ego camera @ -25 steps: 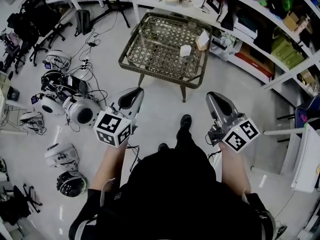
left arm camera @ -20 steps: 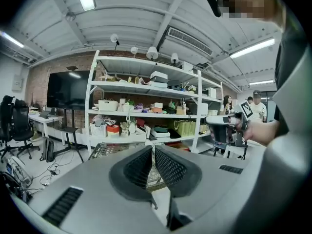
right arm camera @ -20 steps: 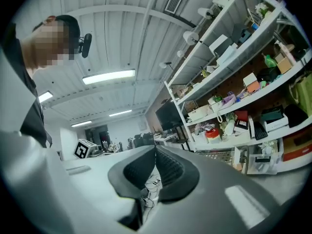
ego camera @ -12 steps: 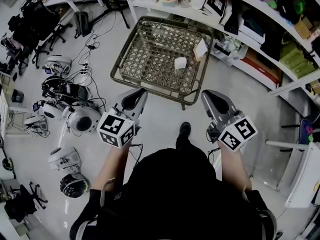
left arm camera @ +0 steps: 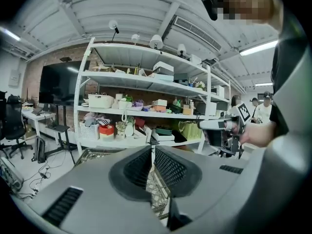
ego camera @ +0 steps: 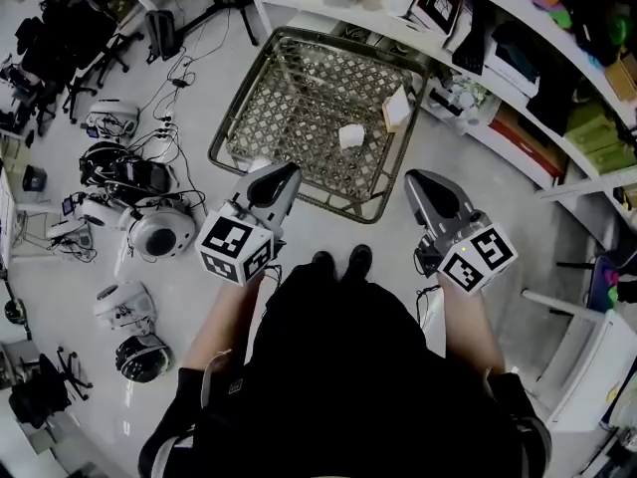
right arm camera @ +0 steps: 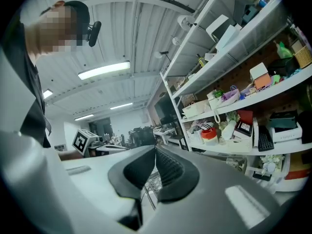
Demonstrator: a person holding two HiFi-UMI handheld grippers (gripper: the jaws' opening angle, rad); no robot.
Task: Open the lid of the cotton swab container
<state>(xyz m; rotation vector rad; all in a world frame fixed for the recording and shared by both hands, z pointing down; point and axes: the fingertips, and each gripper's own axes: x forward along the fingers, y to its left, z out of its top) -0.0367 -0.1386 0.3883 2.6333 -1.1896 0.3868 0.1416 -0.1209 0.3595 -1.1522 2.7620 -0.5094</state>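
A small white container (ego camera: 350, 135) stands on the lattice-top table (ego camera: 261, 127), with a pale box (ego camera: 396, 108) just beyond it to the right. My left gripper (ego camera: 283, 175) hangs over the table's near edge, shut and empty. My right gripper (ego camera: 419, 180) is level with it, off the table's near right corner, also shut and empty. Both are well short of the container. In the left gripper view the pads (left arm camera: 163, 165) meet, with the table showing low behind them. In the right gripper view the pads (right arm camera: 166, 167) are also pressed together.
White shelving (ego camera: 518, 63) crowded with boxes and bins runs along the far and right sides. Round machine parts (ego camera: 159, 230), cables and chairs (ego camera: 60, 38) litter the floor to the left. The person's shoes (ego camera: 343, 262) stand just before the table.
The person has stepped toward the table, which now lies closer beneath both grippers. Both grippers moved forward with the step and stayed shut.
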